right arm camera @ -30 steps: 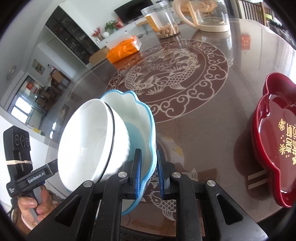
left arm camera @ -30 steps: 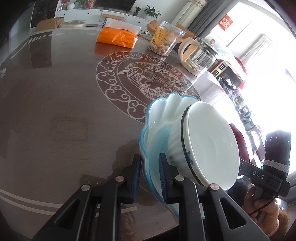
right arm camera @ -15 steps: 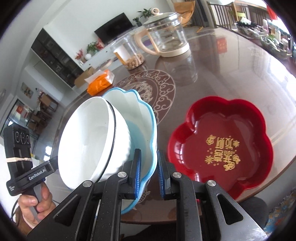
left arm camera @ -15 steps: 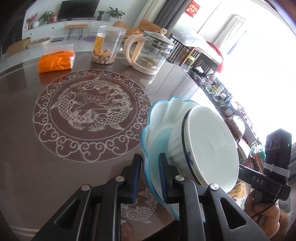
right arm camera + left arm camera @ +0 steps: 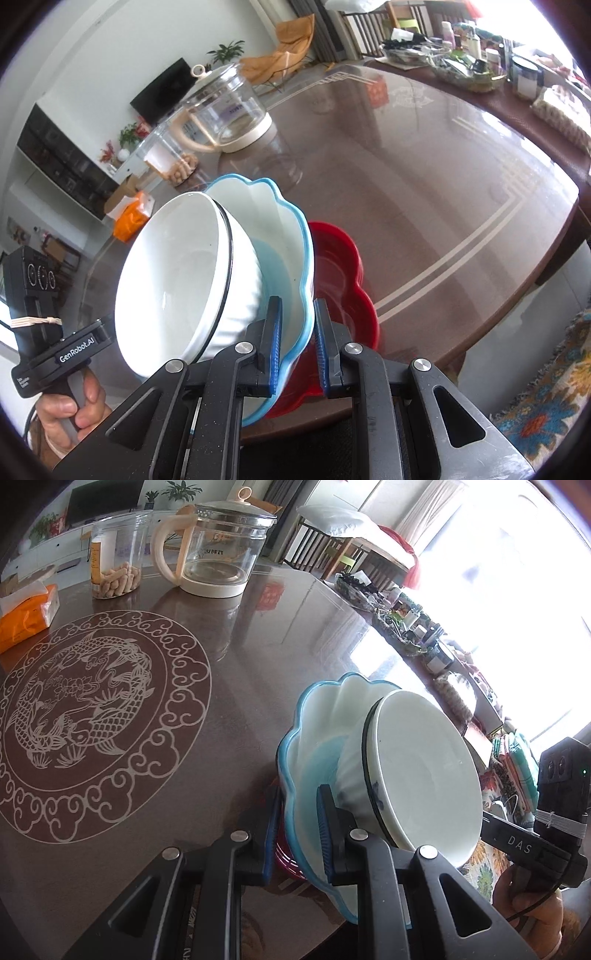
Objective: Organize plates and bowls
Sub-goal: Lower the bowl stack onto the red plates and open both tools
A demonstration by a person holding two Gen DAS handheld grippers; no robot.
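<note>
A blue scalloped plate (image 5: 314, 734) carries a white bowl with a dark rim (image 5: 417, 775). My left gripper (image 5: 295, 834) is shut on the plate's rim at one side. My right gripper (image 5: 297, 350) is shut on the rim at the opposite side; the plate (image 5: 284, 236) and bowl (image 5: 177, 280) show there too. Both hold the plate above a red flower-shaped plate (image 5: 340, 280) on the table near its front edge. A sliver of the red plate (image 5: 284, 860) shows under the blue one in the left wrist view.
A glass kettle (image 5: 214, 550), a clear jar of snacks (image 5: 118, 557) and an orange packet (image 5: 26, 616) stand at the far side of the brown round table (image 5: 258, 657). Cluttered trays (image 5: 461, 70) sit at its right edge.
Both grippers have carried the blue plate and bowl to the right across the table. It now hangs over the red plate, which was off to the right before.
</note>
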